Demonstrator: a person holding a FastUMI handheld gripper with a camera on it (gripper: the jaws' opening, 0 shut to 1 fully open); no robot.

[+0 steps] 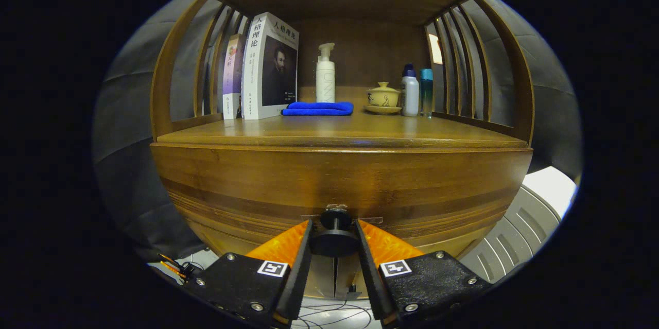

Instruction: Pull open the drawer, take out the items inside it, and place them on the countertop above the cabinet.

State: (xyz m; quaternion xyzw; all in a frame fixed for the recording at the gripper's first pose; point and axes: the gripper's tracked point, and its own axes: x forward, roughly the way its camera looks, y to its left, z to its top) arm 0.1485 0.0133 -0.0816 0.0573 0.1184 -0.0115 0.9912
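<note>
The claw (pixel 334 239) sits closed around the dark knob (pixel 335 227) low on the drawer (pixel 340 185) front, below the tabletop (pixel 340 133), fingers seemingly pressing it; the stiff wooden drawer likely slides heavily, so grip the knob's narrow stem.

Gripper (pixel 334 239) held level, pointing straight forward. Fingers (pixel 304 252) drawn in close on either side of the drawer knob (pixel 335 231), seemingly touching it on both sides, tips angled slightly toward each other.

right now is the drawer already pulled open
No, the drawer front sits flush under the countertop, with the gripper closed around its knob.
</note>
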